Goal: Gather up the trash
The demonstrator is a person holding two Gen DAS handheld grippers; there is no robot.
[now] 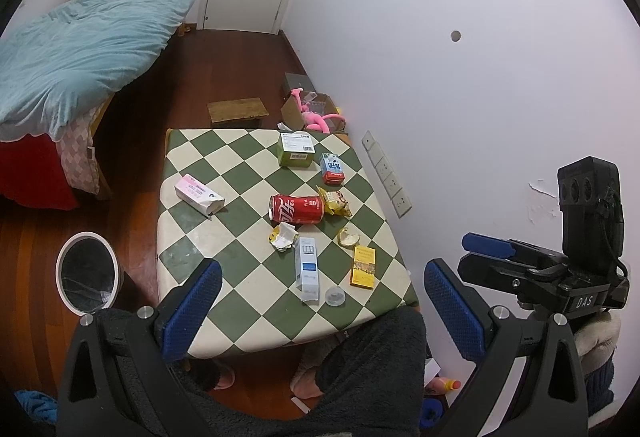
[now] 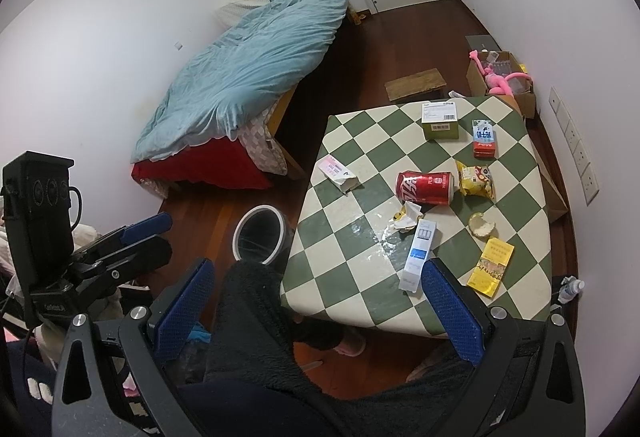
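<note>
While both grippers hang above the near edge of the checkered table [image 1: 224,173], neither holds anything — left gripper [image 1: 322,311] has its blue pads spread wide, right gripper [image 2: 318,311] likewise spread.

Trash is all on the tabletop:
- red cola can [image 1: 297,209] on its side near the middle, yellow snack wrapper [image 1: 337,202] touching its right end
- crumpled paper scrap [image 1: 283,236] just in front of the can
- white-blue slim box [image 1: 307,269] near the front edge, clear round cap [image 1: 335,295] just beside its near end
- yellow flat pack [image 1: 363,266] to the right, small crumpled shell-like piece [image 1: 348,237] just behind it
- pink-white carton [image 1: 199,194] at the left side, well apart
- green box [image 1: 296,148] and small milk carton [image 1: 332,168] at the far side

Trash bin [image 1: 87,272] stands on the floor left of the table — open, lined in black.
</note>
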